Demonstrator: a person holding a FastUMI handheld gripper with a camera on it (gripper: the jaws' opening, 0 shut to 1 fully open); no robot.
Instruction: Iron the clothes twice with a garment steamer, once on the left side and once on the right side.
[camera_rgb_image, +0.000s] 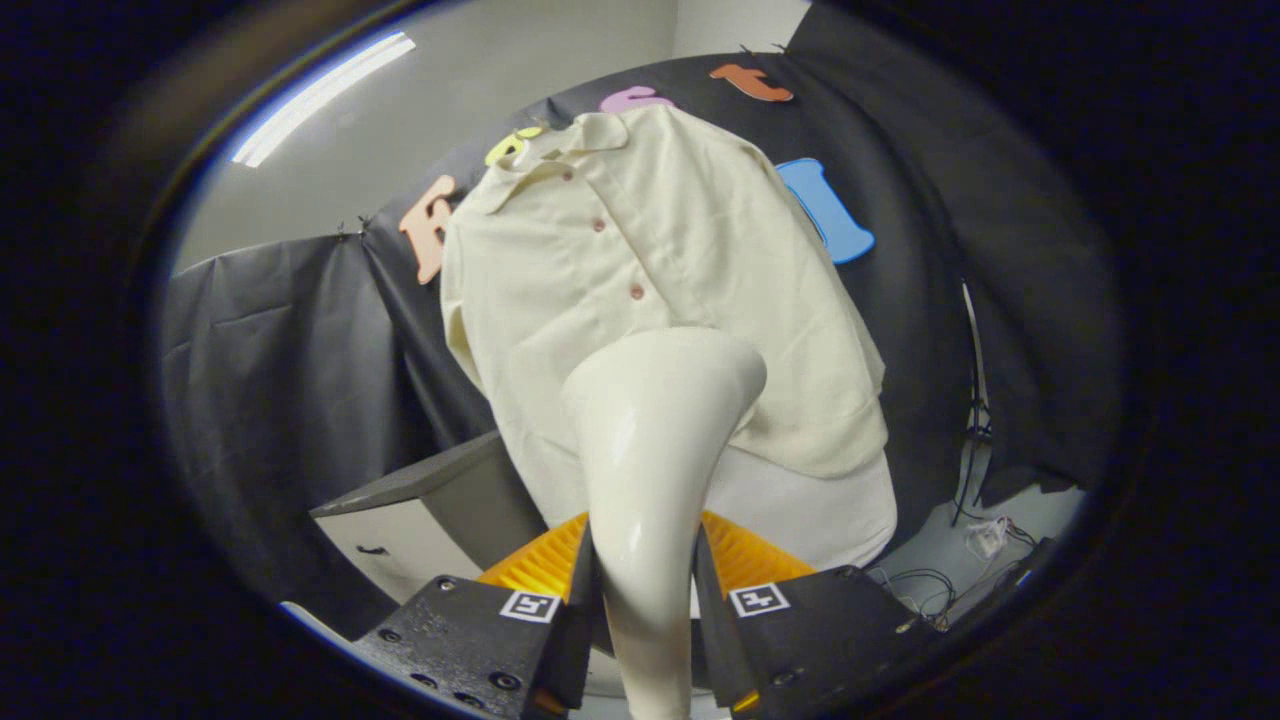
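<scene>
Between the fingers of the gripper (645, 600) the garment steamer (655, 450) is clamped, its head raised at twelve o'clock against the hanging cream shirt (640, 260); which pass is underway cannot be judged.

Claw (645, 600): square markers, dark screws

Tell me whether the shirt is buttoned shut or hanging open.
Buttoned shut: the cream shirt hangs with its placket closed, beyond the steamer clamped in the gripper.
</scene>
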